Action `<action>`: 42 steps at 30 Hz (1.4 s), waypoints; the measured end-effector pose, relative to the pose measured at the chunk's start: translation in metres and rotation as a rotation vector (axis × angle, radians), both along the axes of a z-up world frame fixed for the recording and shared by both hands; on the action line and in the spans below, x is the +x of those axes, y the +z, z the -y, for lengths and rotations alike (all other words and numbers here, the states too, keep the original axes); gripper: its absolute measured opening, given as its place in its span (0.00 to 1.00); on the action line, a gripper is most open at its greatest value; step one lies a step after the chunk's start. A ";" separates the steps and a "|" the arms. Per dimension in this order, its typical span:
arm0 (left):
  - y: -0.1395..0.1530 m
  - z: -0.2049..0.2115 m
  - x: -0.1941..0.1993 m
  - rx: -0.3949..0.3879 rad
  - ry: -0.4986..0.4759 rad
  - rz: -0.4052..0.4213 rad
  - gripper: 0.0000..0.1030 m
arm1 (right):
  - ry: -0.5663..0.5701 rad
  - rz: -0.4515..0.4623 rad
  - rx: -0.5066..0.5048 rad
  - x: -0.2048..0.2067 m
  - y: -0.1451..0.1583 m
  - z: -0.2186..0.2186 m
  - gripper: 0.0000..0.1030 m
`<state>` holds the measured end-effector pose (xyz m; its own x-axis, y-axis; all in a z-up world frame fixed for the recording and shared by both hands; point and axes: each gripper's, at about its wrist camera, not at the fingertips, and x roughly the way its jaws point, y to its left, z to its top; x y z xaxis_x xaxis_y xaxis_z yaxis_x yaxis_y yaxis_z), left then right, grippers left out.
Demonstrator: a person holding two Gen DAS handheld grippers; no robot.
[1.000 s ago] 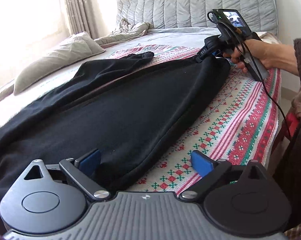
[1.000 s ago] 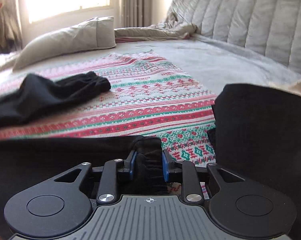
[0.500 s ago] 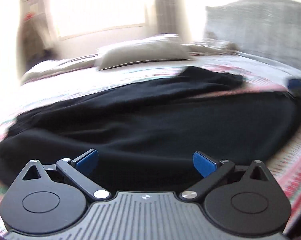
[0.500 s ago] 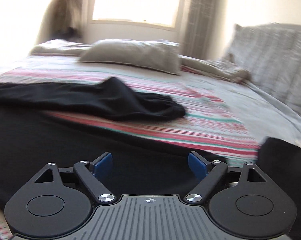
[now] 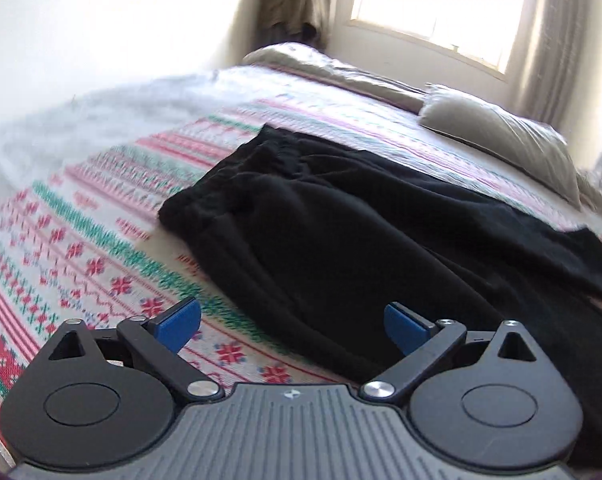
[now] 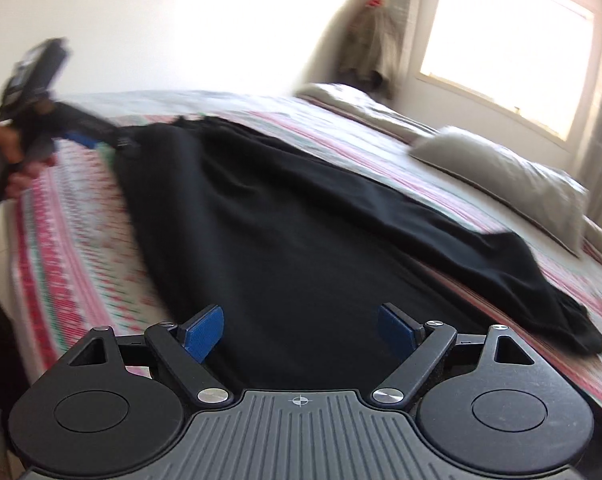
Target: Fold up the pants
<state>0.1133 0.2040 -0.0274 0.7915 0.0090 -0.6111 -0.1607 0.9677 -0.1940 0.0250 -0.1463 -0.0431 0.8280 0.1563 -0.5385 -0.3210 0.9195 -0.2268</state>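
Note:
Black pants (image 5: 341, 240) lie spread flat on the patterned bedspread (image 5: 81, 248), waistband at the far left in the left wrist view. My left gripper (image 5: 293, 326) is open and empty, just above the near edge of the pants. My right gripper (image 6: 301, 330) is open and empty above the black cloth (image 6: 285, 232). In the right wrist view the left gripper (image 6: 77, 136) shows blurred at the far left by the waistband, held in a hand. One leg's cuff (image 6: 577, 332) reaches to the right.
A grey pillow (image 5: 501, 136) lies at the far side of the bed under a bright window (image 5: 441, 8). It also shows in the right wrist view (image 6: 509, 180). The bed's near edge (image 6: 29, 264) drops off at the left. A white wall stands behind.
My right gripper let go of the pants' cuff end and opened. Both grippers swung left along the pants toward the waistband end. The left gripper stayed open.

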 end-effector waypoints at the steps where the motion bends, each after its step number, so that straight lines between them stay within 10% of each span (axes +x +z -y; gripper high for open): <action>1: -0.002 -0.007 0.004 -0.037 0.019 -0.015 0.97 | 0.045 0.005 -0.011 0.001 -0.002 -0.011 0.81; 7: -0.003 -0.027 0.018 -0.144 0.087 -0.012 0.75 | 0.251 -0.006 -0.026 0.002 -0.009 -0.062 0.44; 12: -0.007 -0.034 0.030 -0.130 0.111 -0.020 0.17 | 0.284 -0.055 -0.082 0.010 -0.026 -0.077 0.28; 15: -0.001 -0.040 0.018 -0.121 0.144 0.002 0.16 | 0.246 -0.067 -0.095 0.017 -0.026 -0.074 0.01; 19: 0.018 -0.052 -0.002 -0.092 0.165 0.001 0.16 | 0.260 -0.094 -0.016 0.016 -0.010 -0.068 0.01; 25: -0.001 -0.037 0.003 0.055 0.145 -0.116 0.22 | 0.272 -0.166 -0.022 0.012 -0.019 -0.072 0.03; 32: 0.015 -0.015 -0.018 0.182 0.113 0.007 0.84 | 0.198 -0.209 0.098 0.008 -0.003 -0.050 0.27; 36: 0.024 0.009 -0.029 0.245 0.035 0.077 0.96 | 0.097 -0.182 0.133 0.002 0.011 -0.027 0.48; 42: 0.019 0.060 -0.036 0.227 -0.215 0.115 1.00 | -0.173 -0.151 0.158 -0.010 0.023 0.030 0.49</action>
